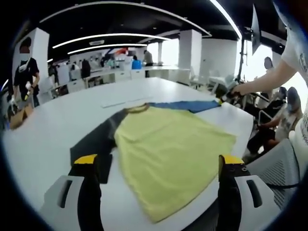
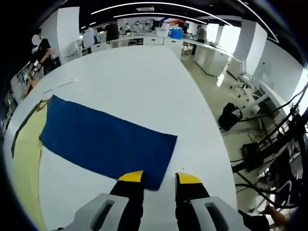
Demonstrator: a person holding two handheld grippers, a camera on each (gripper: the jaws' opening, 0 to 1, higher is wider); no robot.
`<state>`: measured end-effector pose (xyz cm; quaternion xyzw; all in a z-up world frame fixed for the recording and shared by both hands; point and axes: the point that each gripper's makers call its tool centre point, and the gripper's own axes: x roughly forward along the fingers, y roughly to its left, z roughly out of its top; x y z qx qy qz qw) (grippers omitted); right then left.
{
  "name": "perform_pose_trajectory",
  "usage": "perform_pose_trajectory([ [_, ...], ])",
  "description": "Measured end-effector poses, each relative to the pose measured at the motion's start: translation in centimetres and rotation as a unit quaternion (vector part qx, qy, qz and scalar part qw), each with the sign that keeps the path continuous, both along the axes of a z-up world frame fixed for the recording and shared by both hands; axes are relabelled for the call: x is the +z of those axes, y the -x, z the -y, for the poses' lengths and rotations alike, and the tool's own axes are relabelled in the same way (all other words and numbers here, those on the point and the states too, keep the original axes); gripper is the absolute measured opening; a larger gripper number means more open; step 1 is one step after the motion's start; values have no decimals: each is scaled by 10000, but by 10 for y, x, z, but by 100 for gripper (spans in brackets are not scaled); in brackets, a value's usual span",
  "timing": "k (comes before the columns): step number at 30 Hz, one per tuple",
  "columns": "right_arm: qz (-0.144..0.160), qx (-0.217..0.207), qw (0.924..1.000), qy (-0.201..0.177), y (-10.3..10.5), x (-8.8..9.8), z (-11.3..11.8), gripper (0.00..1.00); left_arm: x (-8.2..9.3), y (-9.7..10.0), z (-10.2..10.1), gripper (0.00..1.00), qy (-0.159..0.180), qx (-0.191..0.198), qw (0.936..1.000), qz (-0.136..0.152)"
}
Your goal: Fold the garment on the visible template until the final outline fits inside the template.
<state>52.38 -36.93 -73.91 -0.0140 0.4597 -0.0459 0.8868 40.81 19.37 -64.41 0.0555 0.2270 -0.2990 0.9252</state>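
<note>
Left tool wide above yellow shirt body, right tool narrow at blue sleeve cuff

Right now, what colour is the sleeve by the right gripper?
Blue sleeve; clearest in the right gripper view.

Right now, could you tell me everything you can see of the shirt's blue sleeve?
The blue sleeve is a long, flat band of soft-looking cloth, stretched straight out from the yellow shirt body across the white table. Its cuff end lies at the right gripper, whose yellow-tipped jaws stand slightly apart at its edge.
</note>
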Motion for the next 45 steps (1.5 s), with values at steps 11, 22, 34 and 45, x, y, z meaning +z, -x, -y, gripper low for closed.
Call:
perform_pose_trajectory([
  [11,-51,-358,9986,-378,3,-3,-2,17,-5,3,0,99,-64,-80,9999,-59],
  [22,-85,-575,9975,-389,-15,-12,23,12,4,1,2,99,56,-46,10000,52],
  [34,-41,-632,9973,-380,-24,-19,32,2,7,6,5,99,17,0,10000,23],
  [45,-69,-793,9954,-527,-22,-19,26,0,7,8,0,99,24,60,10000,8],
])
